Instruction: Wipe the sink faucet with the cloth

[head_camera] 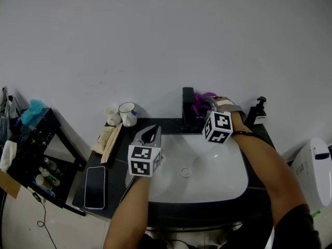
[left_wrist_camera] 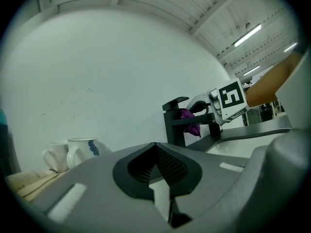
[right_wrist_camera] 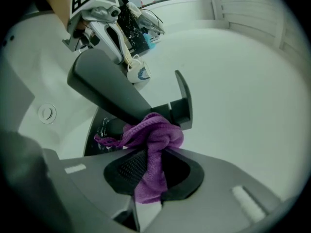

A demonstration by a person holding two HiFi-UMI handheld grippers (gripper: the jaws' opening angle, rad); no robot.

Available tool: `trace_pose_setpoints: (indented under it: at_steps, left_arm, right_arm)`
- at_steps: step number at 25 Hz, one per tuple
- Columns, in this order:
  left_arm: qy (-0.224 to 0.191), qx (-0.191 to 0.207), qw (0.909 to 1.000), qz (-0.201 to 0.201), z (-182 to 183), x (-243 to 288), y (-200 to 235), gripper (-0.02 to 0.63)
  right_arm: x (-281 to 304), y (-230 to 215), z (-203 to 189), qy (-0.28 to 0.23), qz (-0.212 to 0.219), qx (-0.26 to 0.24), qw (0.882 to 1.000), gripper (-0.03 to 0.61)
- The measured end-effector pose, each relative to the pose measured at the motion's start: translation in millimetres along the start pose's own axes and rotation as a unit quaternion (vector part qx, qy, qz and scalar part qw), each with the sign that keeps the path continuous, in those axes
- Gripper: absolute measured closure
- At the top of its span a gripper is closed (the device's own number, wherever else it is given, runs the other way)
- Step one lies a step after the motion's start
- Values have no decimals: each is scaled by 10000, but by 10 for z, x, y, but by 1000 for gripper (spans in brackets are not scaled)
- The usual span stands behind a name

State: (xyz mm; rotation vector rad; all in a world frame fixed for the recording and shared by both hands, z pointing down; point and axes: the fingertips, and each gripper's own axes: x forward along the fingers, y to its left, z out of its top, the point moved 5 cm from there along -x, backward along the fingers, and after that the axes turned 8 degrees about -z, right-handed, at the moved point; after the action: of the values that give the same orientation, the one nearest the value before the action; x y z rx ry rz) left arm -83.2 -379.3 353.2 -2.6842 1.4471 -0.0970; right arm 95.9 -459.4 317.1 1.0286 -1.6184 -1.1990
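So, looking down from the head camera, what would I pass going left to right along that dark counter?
Phone → two white mugs → left gripper, fingers closed on nothing → black faucet → purple cloth → soap dispenser.

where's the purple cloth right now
In the head view the purple cloth is at the sink's back edge, right of centre, clamped in the jaws of the right gripper and bunched against the black faucet.
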Motion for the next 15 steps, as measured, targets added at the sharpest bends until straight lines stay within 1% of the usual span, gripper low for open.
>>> trace_pose_setpoints:
  at_steps: [3,9,12,14,15]
  left_arm:
    - [-9,21,10000,-25,5,0,-18,597]
    - [-67,50,9999,-100,34,6,-65,597]
    - [-219,117,9994,-253,92,14,-123,597]
    - [-274,203,9989,-326,123,14,-151,597]
    - [-279,230,9988,-340,128,14,-158,597]
  right_arm:
    - [-3,133,-24,28,163,75,9998,497]
    - [-13,542,-69,76,584,121,9982,495]
    - [-70,648,-84,69,632,237,9977,494]
    - [-155,612,-59,16,577,505,9971,494]
    - [-218,578,-36,-21,573,789,9952,494]
